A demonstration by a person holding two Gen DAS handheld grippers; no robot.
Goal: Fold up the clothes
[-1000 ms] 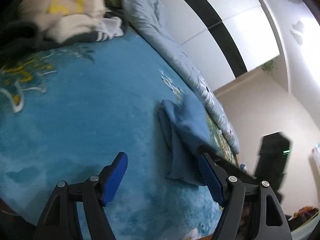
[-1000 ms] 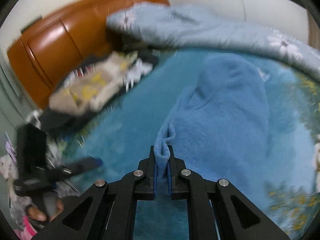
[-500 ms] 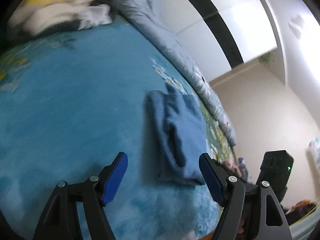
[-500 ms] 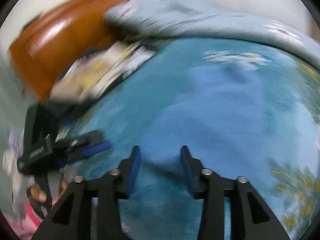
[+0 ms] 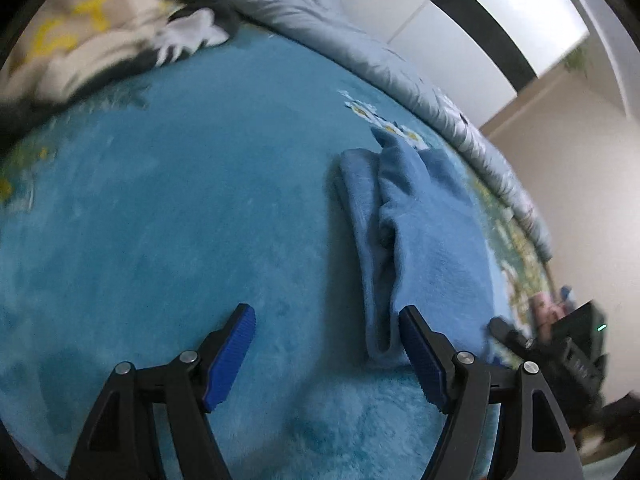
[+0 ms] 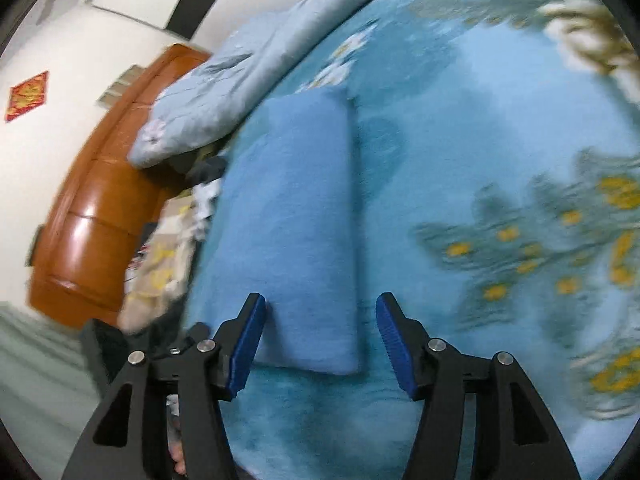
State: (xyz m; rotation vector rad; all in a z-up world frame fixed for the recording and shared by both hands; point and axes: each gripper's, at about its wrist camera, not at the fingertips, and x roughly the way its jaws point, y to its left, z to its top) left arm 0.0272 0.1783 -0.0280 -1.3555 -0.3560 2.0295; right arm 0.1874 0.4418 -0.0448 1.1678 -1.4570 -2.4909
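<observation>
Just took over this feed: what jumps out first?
A folded blue garment lies on the teal floral blanket, right in front of the open right gripper. The left gripper is open too, beside the fold's edge. A heap of unfolded clothes waits far back near the quilt.

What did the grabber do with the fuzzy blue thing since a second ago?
The right gripper let go: a second ago its fingers were pinched shut on the edge of the fuzzy blue folded garment, and now they are open and the garment lies flat on the teal plush bedspread. The left gripper stayed open, holding nothing.
</observation>
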